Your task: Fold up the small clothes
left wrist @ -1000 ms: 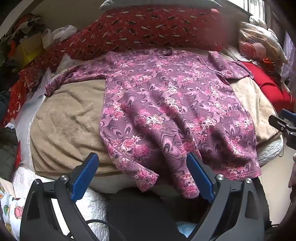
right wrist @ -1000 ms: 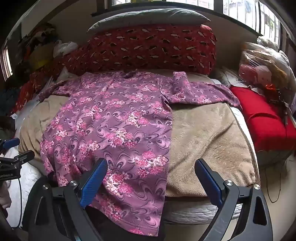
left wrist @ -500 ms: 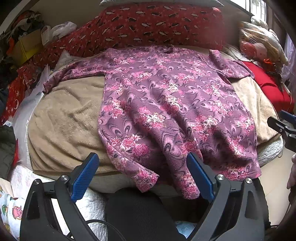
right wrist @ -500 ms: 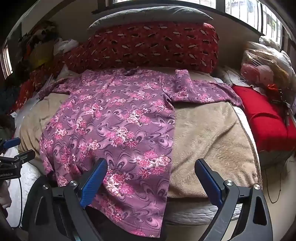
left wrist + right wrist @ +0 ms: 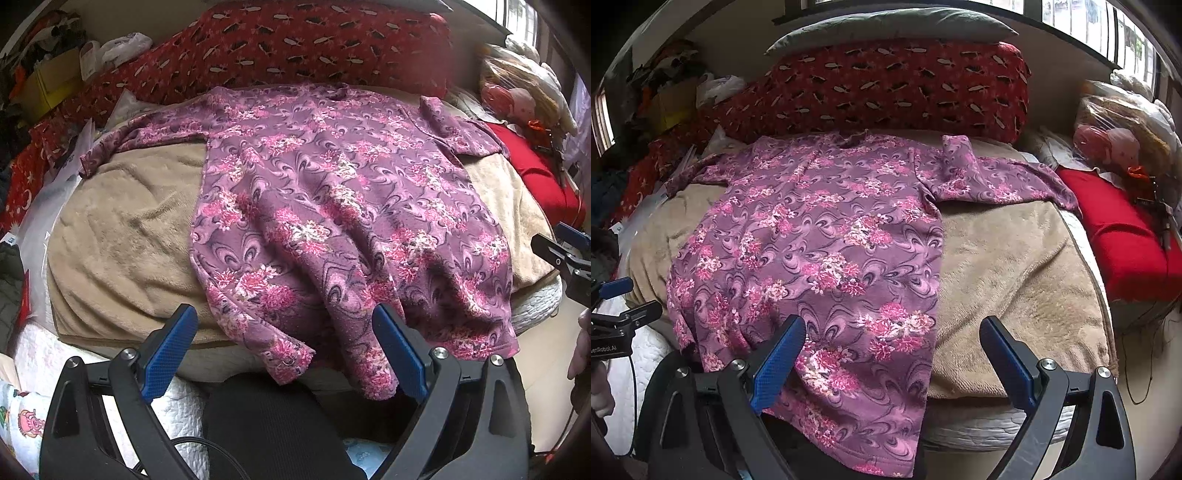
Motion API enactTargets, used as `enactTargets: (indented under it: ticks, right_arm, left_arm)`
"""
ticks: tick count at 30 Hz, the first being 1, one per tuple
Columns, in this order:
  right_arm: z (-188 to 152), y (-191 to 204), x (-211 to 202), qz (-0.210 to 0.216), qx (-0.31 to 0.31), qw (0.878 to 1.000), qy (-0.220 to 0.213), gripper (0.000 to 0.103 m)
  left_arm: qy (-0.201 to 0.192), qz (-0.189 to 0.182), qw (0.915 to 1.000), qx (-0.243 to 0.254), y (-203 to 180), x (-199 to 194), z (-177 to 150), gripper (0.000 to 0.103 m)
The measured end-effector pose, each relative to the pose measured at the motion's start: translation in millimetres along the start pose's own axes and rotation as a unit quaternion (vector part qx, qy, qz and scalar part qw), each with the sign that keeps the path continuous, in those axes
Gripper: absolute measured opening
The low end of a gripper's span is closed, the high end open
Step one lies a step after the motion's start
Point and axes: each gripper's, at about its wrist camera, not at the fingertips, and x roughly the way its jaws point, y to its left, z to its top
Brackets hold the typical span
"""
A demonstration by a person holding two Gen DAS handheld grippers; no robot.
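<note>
One purple floral top (image 5: 332,206) lies spread face-up on a tan blanket (image 5: 122,236) covering a bed, both sleeves out to the sides and its hem hanging over the near edge. The left gripper (image 5: 284,350) hovers at that edge with its jaws wide apart and nothing between them; the top's drooping hem sits just ahead of and between its two blue pads (image 5: 168,345). The right gripper (image 5: 894,358) is likewise fully spread and empty-handed, its left pad over the hem's right side and its right pad over bare blanket (image 5: 1015,273). Each gripper shows at the edge of the other's view.

Beyond the jaws, one long red patterned bolster (image 5: 897,88) lies across the head of the bed with one grey pillow (image 5: 890,26) on top. To the right of the jaws sits one plain red cushion (image 5: 1123,236), and behind it a clear plastic bag (image 5: 1123,122) stuffed with soft items that cannot be made out.
</note>
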Motion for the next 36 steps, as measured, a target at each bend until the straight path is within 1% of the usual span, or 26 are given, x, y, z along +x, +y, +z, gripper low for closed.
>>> enactTargets:
  ticks: [2,5,7,12,14,15,18,19,21,22,23,25,26,27,28,29,30,31,32,33,34,35,36]
  right_arm:
    - [0.5,0.1,0.4,0.001,0.001,1.0,0.0,0.096]
    - [2.0,0.1,1.7,0.003,0.002,1.0,0.001,0.096]
    - [2.4,-1.0,2.5,0.005,0.005,1.0,0.001,0.096]
    - [2.6,-3.1,7.2,0.007,0.007,1.0,0.006,0.096]
    - [-0.2,-7.2,13.6,0.008,0.011,1.0,0.016,0.096]
    - [-1.2,-9.0,16.3,0.007,0.013,1.0,0.021,0.096]
    - [-11.5,-20.9,31.7,0.008,0.028,0.998,0.051,0.096]
    - [-16.5,-24.9,38.2,0.013,0.036,0.997,0.065,0.096]
    - [-28.5,-31.7,56.0,0.026,0.056,0.993,0.103,0.096]
    - [-35.7,-32.6,63.2,0.031,0.062,0.991,0.118,0.096]
    - [-40.8,-33.7,70.6,0.035,0.069,0.988,0.134,0.095]
    - [-52.5,-33.6,84.6,0.048,0.08,0.982,0.165,0.094]
    - [-57.3,-32.5,89.2,0.055,0.084,0.979,0.178,0.094]
    - [-61.6,-31.1,92.8,0.064,0.087,0.976,0.188,0.09]
    - [-65.8,-29.6,96.0,0.079,0.09,0.973,0.197,0.081]
    - [-68.3,-28.9,97.7,0.09,0.092,0.971,0.201,0.069]
    - [-69.6,-29.0,97.6,0.099,0.095,0.969,0.204,0.063]
    - [-70.3,-30.8,96.2,0.108,0.099,0.969,0.2,0.045]
    - [-70.3,-33.3,94.2,0.124,0.105,0.967,0.195,0.028]
    - [-69.8,-36.9,91.3,0.146,0.114,0.964,0.19,0.007]
    - [-67.5,-42.5,83.5,0.163,0.127,0.962,0.177,0.006]
    - [-63.7,-48.1,71.8,0.178,0.133,0.963,0.155,0.006]
    - [-59.5,-54.1,58.5,0.195,0.136,0.962,0.131,0.005]
  left_arm:
    - [0.01,-0.005,0.9999,-0.003,0.4,0.9,0.2,0.096]
    - [0.009,-0.004,0.9999,-0.003,0.1,1.5,-0.3,0.096]
    - [0.031,-0.015,0.9993,-0.011,0.4,5.0,-0.6,0.096]
    - [0.051,-0.021,0.9982,-0.024,8.8,12.1,-1.0,0.096]
    - [0.084,-0.005,0.996,-0.033,22.3,17.0,0.1,0.096]
    - [0.087,0.003,0.9952,-0.045,31.5,19.5,-0.5,0.096]
    - [0.12,0.03,0.9896,-0.073,59.2,30.8,-6.6,0.096]
    - [0.124,0.03,0.9883,-0.083,66.5,34.8,-9.2,0.096]
    - [0.158,0.036,0.9812,-0.104,81.1,46.5,-20.9,0.096]
    - [0.169,0.038,0.979,-0.108,83.0,48.8,-25.4,0.096]
    - [0.19,0.026,0.9744,-0.117,84.5,54.8,-34.2,0.096]
    - [0.22,0.0,0.9678,-0.123,77.8,58.0,-45.1,0.096]
    - [0.224,-0.007,0.967,-0.12,72.9,57.5,-48.2,0.096]
    - [0.227,-0.014,0.9676,-0.111,63.7,55.8,-51.7,0.096]
    - [0.223,-0.022,0.9688,-0.106,59.0,58.4,-52.9,0.096]
    - [0.224,-0.022,0.9699,-0.094,50.1,56.9,-55.2,0.096]
    - [0.226,-0.02,0.9698,-0.088,42.4,56.0,-57.6,0.096]
    - [0.228,-0.021,0.9693,-0.089,39.2,54.9,-59.0,0.09]
    - [0.229,-0.03,0.9682,-0.096,36.6,53.3,-60.7,0.054]
    - [0.238,-0.044,0.9652,-0.099,35.2,53.2,-61.5,0.025]
    - [0.252,-0.057,0.9611,-0.098,35.1,56.9,-60.8,0.005]
    - [0.259,-0.059,0.9585,-0.104,39.6,51.0,-62.2,0.0]
    - [0.25,-0.066,0.9587,-0.119,47.9,37.8,-63.4,0.0]
